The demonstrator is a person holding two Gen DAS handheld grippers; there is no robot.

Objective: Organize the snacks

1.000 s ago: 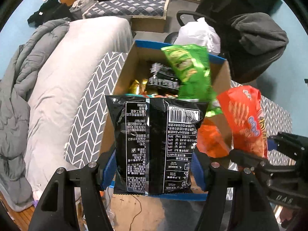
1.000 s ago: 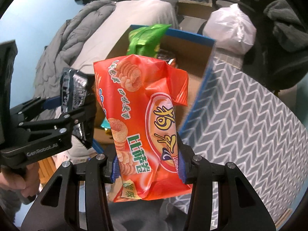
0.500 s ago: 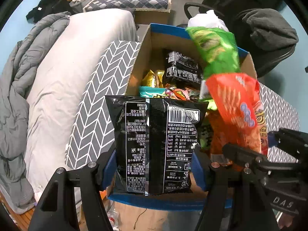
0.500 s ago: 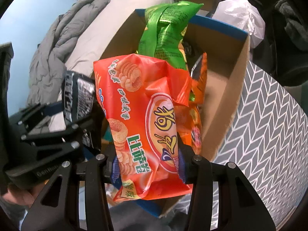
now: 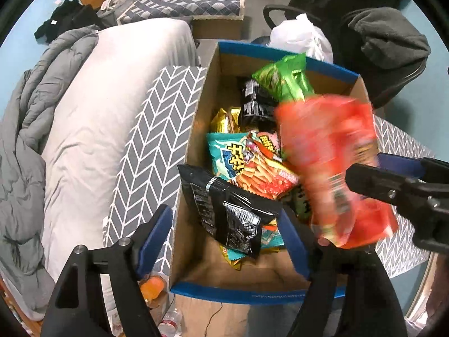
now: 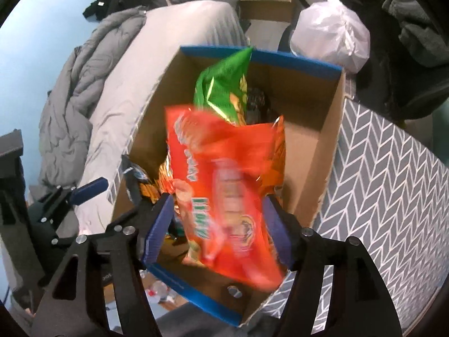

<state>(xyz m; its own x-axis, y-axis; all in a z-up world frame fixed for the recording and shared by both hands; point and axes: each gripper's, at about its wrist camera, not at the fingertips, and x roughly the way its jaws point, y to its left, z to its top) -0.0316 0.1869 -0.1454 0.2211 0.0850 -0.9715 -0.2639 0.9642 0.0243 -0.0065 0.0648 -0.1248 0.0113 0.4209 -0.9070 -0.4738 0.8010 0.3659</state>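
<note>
A cardboard box (image 5: 252,292) with a blue rim holds several snack packets, with a green bag (image 5: 283,81) upright at its far end. My left gripper (image 5: 224,236) is over the near end, its jaws opening and the pads clear of everything. The black bag (image 5: 230,210) lies loose and tilted inside the box below them. In the right wrist view, my right gripper (image 6: 217,230) is over the box (image 6: 261,56), its jaws opening. The blurred orange bag (image 6: 224,196) slips down between the pads, which no longer press on it. The green bag (image 6: 224,87) stands behind it.
The box sits on a grey chevron-patterned surface (image 5: 151,140) beside a bed with a grey duvet (image 5: 33,129). A white plastic bag (image 5: 300,36) and a chair draped with dark clothes (image 5: 390,45) stand behind it. Small litter lies on the floor (image 5: 171,320) near the box.
Both grippers have opened. The black bag has dropped from the left jaws into the box. The orange bag is sliding out of the right jaws, which moved over the box.
</note>
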